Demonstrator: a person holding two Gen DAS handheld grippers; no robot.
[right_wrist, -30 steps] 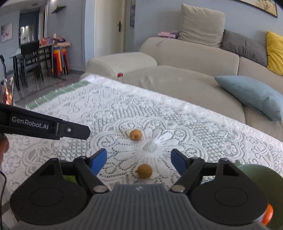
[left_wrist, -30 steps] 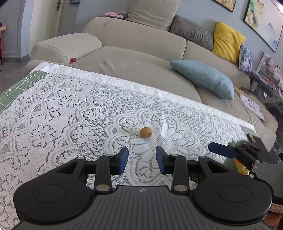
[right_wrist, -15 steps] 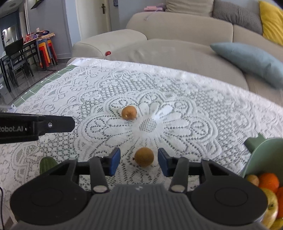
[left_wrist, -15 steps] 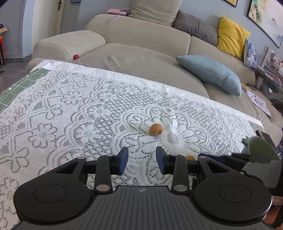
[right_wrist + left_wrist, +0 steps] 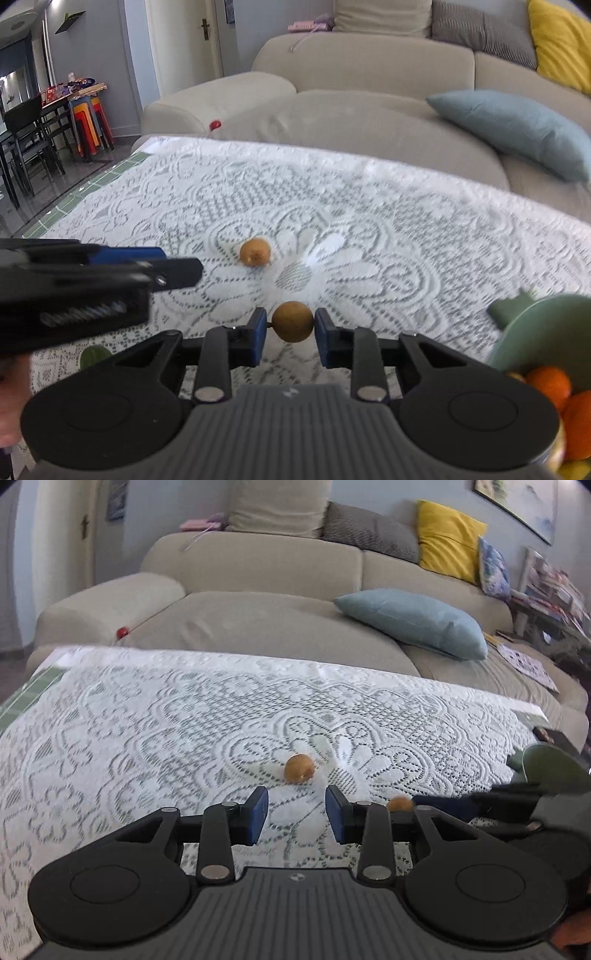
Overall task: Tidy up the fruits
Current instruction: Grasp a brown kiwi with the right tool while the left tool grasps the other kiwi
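A small round brown fruit is gripped between the blue pads of the right tongs, whose jaws have just been closing onto it; both pads are pressed against its sides, just above the lace-covered table. The fruit is near-spherical, so no clear long axis can be told; a short dark stub is seen at its left side, against the left pad. A second fruit is left lying on the cloth farther toward the sofa, near the middle flower of the lace. The left tongs are held partly open with nothing between the pads, the second fruit lying just ahead of them. A green bowl holding oranges is seen at the right table edge, close beside the right tongs. Wide open cloth is left ahead and to the left, up to the far table edge along the sofa.
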